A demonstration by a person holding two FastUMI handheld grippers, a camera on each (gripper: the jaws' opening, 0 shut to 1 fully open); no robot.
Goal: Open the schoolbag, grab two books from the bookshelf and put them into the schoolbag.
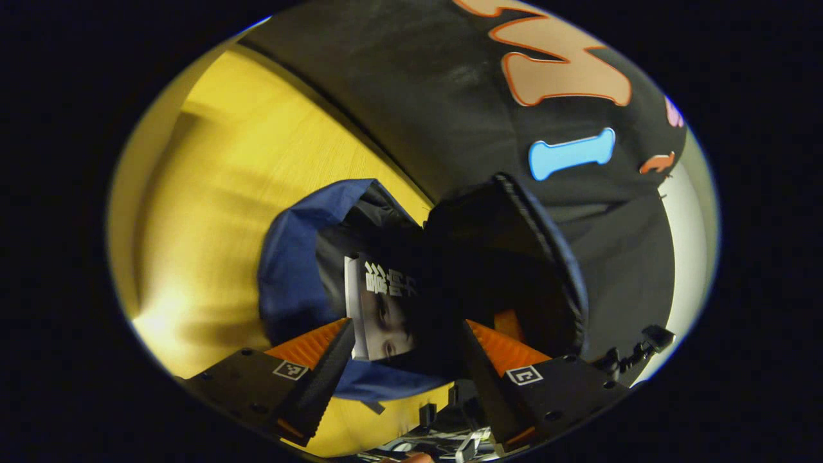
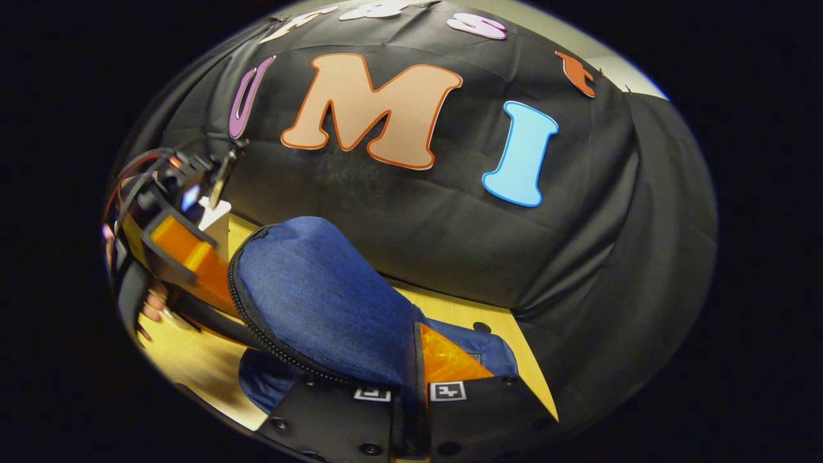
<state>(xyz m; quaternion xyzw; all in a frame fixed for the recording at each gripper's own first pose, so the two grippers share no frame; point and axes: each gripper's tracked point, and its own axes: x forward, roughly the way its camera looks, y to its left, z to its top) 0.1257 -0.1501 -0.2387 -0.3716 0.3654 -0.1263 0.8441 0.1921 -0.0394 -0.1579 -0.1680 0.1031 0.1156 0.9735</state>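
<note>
Fingers (image 2: 411, 360) pinch the schoolbag (image 2: 321, 302) flap above a yellow table (image 1: 244, 167); left fingers (image 1: 334, 360) spread.

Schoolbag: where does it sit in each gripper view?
Left gripper view: blue schoolbag centre, mouth open, a book inside.
Right gripper view: schoolbag flap lower centre, pinched by the right gripper.
Shared landmark: yellow table.

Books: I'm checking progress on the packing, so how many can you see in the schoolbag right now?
1. A book stands in the open blue schoolbag, between the left tool's open fingers. The dark interior may hide another.
</note>
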